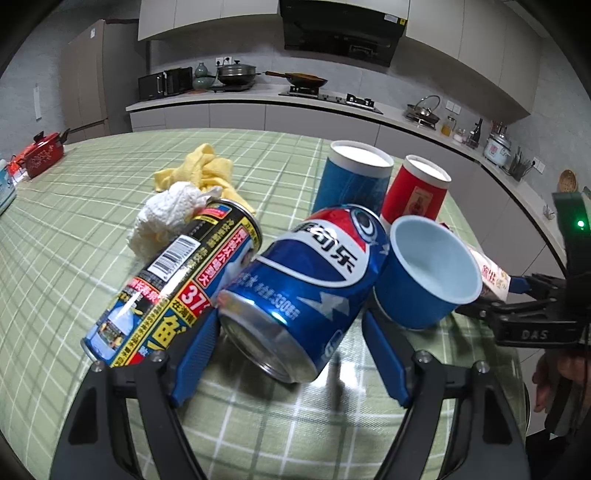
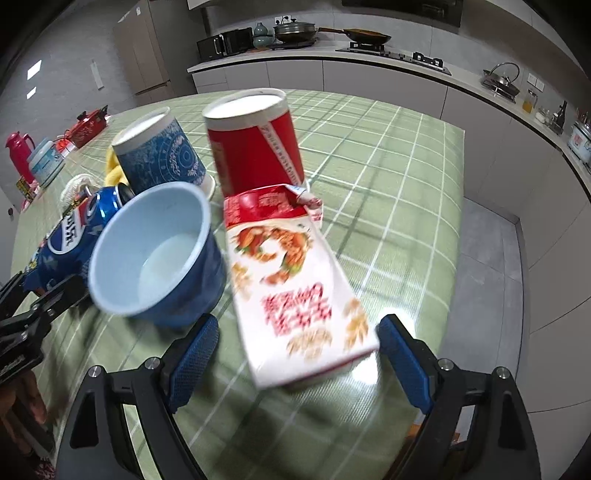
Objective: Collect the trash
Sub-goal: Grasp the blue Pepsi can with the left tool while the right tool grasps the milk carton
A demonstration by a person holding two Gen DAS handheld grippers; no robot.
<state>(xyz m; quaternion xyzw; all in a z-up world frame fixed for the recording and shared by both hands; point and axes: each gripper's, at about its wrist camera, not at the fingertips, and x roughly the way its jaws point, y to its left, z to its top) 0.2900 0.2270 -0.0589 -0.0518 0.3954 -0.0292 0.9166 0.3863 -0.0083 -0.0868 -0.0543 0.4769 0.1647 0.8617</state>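
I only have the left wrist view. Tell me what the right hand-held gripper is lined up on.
Observer: A red and white carton lying on the table, its near end between the fingers of the right hand-held gripper.
Operator: Report whether it's gripped.
Observer: No. The jaws are wide open, with a clear gap on the side towards the blue cup.
Operator: Describe the carton's far end.
Observer: It is torn open and sits beside the red cup.

Kitchen: grey walls, pale cabinets (image 1: 207, 13), long counter (image 1: 258, 96), black range hood (image 1: 341, 31), grey floor (image 2: 491, 258), green checked tablecloth (image 1: 92, 206).
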